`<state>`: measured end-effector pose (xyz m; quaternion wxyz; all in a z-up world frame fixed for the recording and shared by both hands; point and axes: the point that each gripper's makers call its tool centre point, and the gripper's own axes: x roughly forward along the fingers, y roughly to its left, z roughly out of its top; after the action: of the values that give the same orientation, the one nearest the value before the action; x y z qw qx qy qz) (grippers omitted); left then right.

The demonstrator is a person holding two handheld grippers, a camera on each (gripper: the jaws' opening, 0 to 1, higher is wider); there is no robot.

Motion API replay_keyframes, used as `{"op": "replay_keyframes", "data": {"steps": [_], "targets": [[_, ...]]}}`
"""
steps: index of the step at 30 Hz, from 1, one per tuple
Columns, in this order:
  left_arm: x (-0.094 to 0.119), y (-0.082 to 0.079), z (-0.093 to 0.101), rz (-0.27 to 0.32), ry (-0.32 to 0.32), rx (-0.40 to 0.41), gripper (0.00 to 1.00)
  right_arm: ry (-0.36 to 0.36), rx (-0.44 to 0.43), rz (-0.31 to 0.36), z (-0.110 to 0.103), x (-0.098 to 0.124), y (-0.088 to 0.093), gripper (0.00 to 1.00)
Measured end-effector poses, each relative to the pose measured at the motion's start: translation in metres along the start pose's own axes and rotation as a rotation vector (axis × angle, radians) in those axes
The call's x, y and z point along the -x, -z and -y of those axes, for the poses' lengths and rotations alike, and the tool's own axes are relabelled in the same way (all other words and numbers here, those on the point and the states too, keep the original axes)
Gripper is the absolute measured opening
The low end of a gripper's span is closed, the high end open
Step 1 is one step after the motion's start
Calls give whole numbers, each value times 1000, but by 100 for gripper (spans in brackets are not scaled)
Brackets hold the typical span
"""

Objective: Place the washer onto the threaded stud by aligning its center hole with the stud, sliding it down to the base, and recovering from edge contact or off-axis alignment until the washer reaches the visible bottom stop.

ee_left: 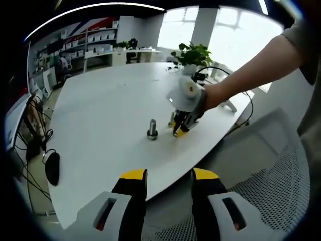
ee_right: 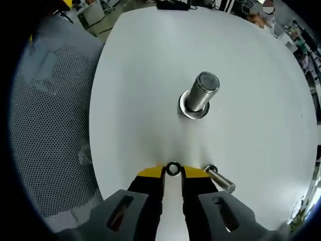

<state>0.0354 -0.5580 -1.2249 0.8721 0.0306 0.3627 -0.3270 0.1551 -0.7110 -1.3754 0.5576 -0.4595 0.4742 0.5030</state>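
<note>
Right hand-held gripper (ee_right: pixel 172 173): yellow-tipped jaws drawn narrow, pinching a small washer (ee_right: pixel 173 168) between the tips, low over the desk (ee_right: pixel 251 100); in the left gripper view this gripper (ee_left: pixel 179 129) points down at the desk, held by a person's hand (ee_left: pixel 213 95).
Washer: a small dark ring held flat at the jaw tips, near the desk edge and apart from the stud.
Loose bolt (ee_right: pixel 219 179): lies on its side on the desk just beside the right jaw tip; whether it touches the jaw cannot be told.
Threaded stud (ee_right: pixel 202 92): stands upright on the desk ahead of the right gripper, with a wide metal base ring (ee_right: pixel 193 111) around its foot; in the left gripper view it (ee_left: pixel 152 128) stands just left of the right gripper.
Left hand-held gripper (ee_left: pixel 169 175): jaws wide apart and holding nothing, off the near edge of the desk (ee_left: pixel 100 125).
Desk: white, rounded.
Chair (ee_right: pixel 55 125): grey mesh, beside the desk edge.
Surroundings: a potted plant (ee_left: pixel 193 54) at the far end of the desk, shelves (ee_left: pixel 100 42) behind, a black mouse (ee_left: pixel 52 167) on a lower surface at left.
</note>
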Motion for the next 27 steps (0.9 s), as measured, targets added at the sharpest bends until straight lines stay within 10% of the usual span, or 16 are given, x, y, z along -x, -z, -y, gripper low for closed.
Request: {"op": "replay_keyframes", "data": {"steps": [6,12,27], "targets": [[0,0,-1,3,-5,-1,32,34,-11,-35,-2,0,-1,15],[1,-2,-1,13,-5,1,32,17,-123,118,0,1,-2,14],[1,-3,-3,16,-18,1,33,36,-192,174,1,10,7,13]]}}
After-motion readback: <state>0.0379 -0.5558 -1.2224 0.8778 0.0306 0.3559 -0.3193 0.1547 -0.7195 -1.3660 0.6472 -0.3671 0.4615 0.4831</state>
